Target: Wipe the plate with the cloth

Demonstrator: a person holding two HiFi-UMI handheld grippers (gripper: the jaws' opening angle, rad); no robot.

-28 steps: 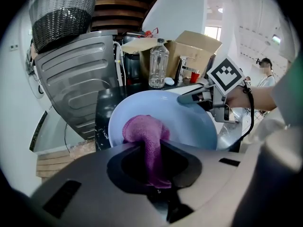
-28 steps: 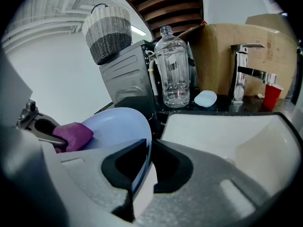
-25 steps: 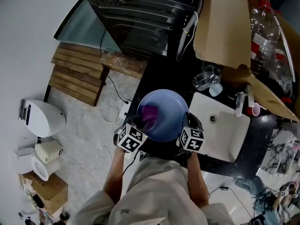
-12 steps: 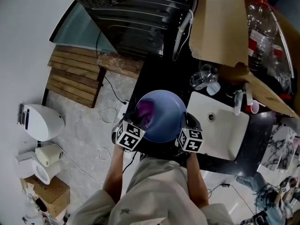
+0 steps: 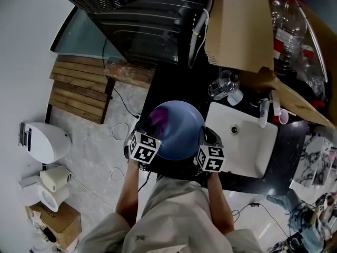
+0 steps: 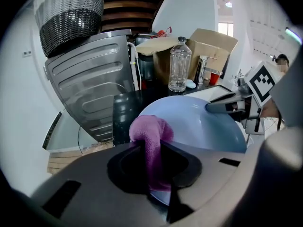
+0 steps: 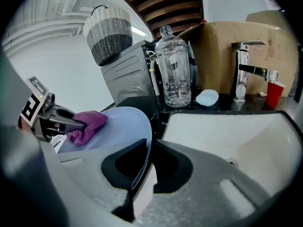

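1. The left gripper (image 6: 152,148) has its fingers pinching the purple cloth (image 6: 151,129), which lies against the blue plate (image 6: 203,124).
2. The right gripper (image 7: 141,162) has its fingers clamped on the plate's rim, beside the white sink (image 7: 227,131).
3. The plate is near the left edge of the black tabletop (image 5: 174,83).

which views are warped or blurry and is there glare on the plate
Head view: sharp and evenly lit, lines bend slightly near the edges, no glare on the plate. Left gripper view: heavy fisheye, black corners, near foreground soft, cloth fairly sharp. Right gripper view: same fisheye, washed-out white at upper left, bottle crisp.
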